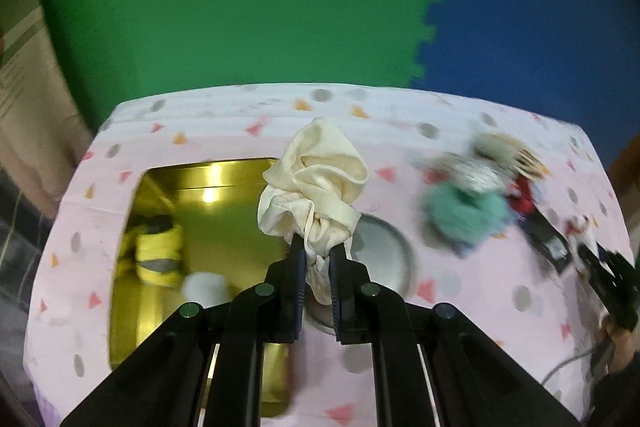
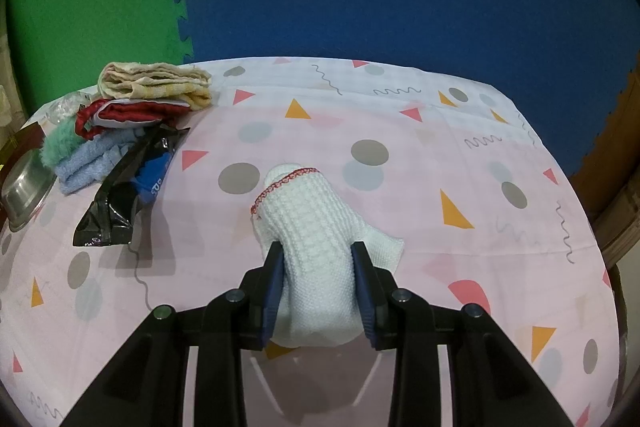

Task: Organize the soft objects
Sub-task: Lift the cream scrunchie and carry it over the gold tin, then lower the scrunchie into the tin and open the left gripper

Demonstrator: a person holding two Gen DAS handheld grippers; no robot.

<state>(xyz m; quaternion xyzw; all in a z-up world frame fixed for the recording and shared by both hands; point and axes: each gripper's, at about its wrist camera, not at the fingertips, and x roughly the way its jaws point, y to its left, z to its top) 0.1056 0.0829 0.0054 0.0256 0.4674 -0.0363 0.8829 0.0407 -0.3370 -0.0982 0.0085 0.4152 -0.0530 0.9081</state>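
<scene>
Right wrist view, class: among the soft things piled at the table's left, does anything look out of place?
Yes: a black and blue plastic packet leans against the folded blue towel. It is crinkly packaging, not cloth, so it looks odd beside the pile.

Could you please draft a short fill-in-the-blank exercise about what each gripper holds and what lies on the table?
1. The left gripper is shut on a crumpled ____ cloth.
2. The right gripper grips a white knitted piece trimmed with ____ stitching.
3. The gold tray holds a ____ item beside a white one.
4. Next to the tray stands a round ____ bowl.

Missing words: cream; red; yellow; metal
</scene>
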